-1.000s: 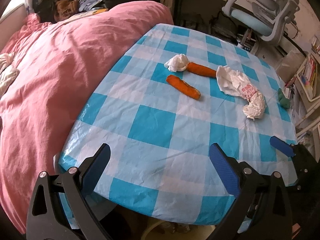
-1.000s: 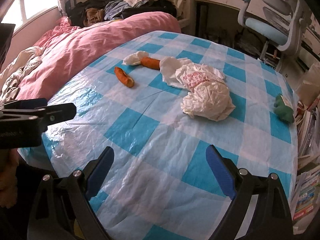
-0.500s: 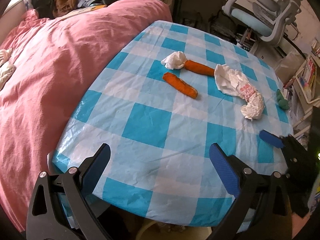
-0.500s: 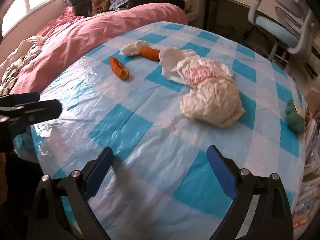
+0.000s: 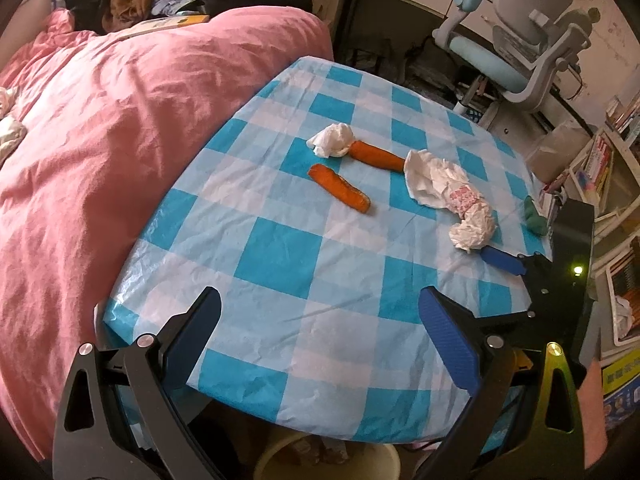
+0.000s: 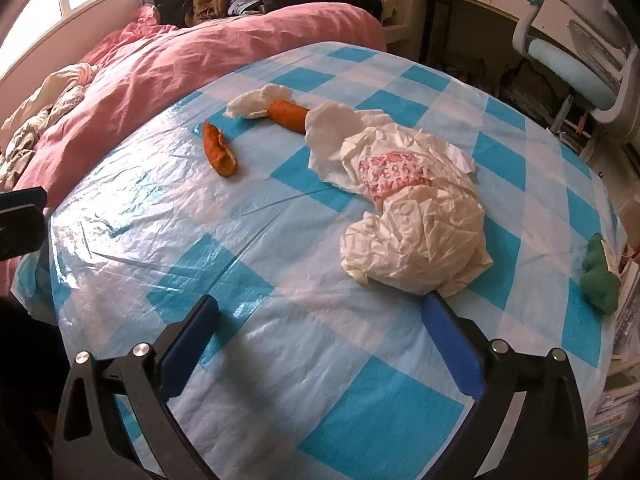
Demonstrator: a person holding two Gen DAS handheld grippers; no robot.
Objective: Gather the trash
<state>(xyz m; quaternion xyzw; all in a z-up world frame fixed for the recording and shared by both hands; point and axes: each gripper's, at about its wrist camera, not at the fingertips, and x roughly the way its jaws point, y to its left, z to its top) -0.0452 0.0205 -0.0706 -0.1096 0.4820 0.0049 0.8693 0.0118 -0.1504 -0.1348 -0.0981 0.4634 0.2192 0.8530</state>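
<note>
The right gripper [image 6: 320,340] stands with jaws wide, nothing between them — they have just been opening. The crumpled white plastic bag with pink print [image 6: 412,220] lies just ahead, nearer the right-hand finger, its long axis running away toward the two orange carrot pieces [image 6: 218,148] on the blue-and-white checked tablecloth [image 6: 280,360]. The left gripper [image 5: 320,340], also wide and empty, hangs at the near table edge, well apart from the bag. Against a second ago, the right gripper is closer to the bag.
</note>
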